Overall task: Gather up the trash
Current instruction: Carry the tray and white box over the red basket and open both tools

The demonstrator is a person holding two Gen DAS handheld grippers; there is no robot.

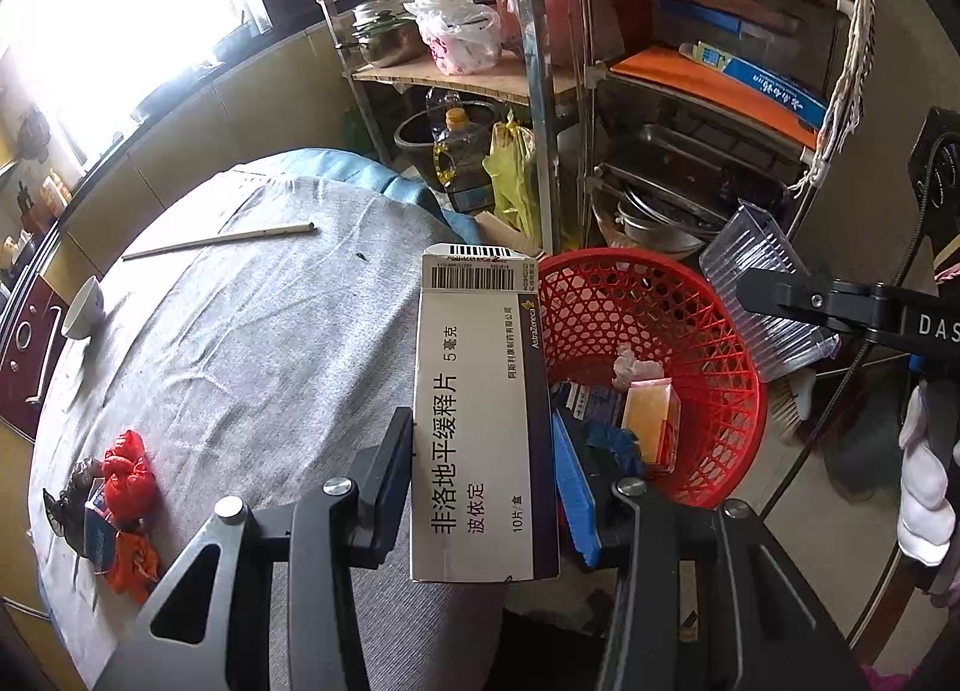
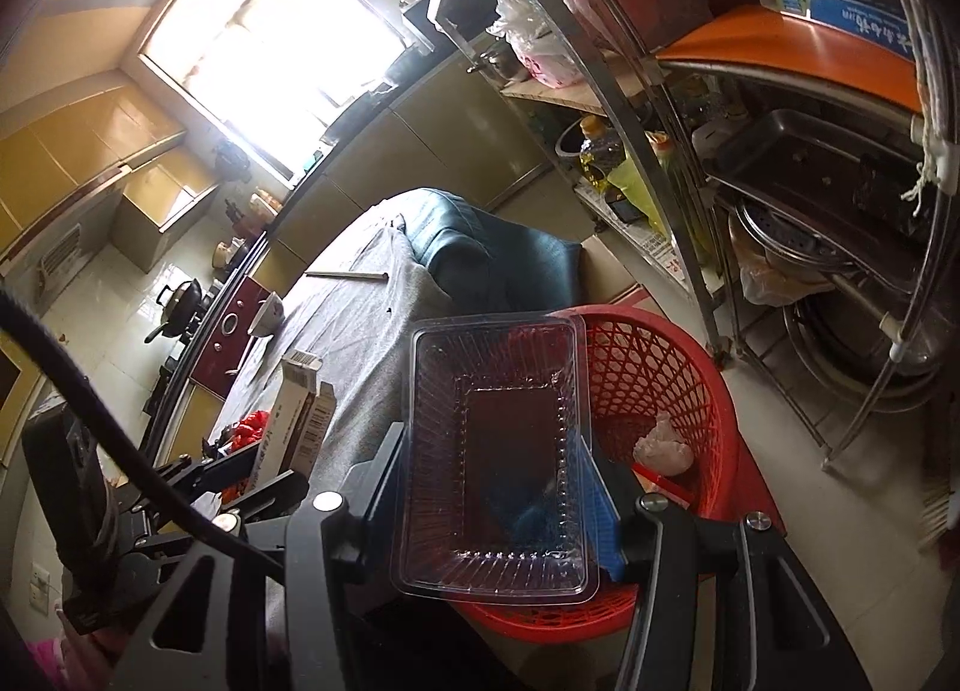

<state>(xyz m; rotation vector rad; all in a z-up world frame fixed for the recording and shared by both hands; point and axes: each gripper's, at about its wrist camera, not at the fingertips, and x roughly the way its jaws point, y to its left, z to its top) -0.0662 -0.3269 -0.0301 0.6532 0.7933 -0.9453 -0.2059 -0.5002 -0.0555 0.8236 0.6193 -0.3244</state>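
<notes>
Trash basket (image 2: 672,367), partly hidden behind clear tray (image 2: 498,451), seemingly holds scraps.

red lattice basket (image 1: 690,319), grey tablecloth (image 1: 270,343), white barcoded medicine box (image 1: 480,421), clear ribbed tray (image 2: 498,463).
</notes>
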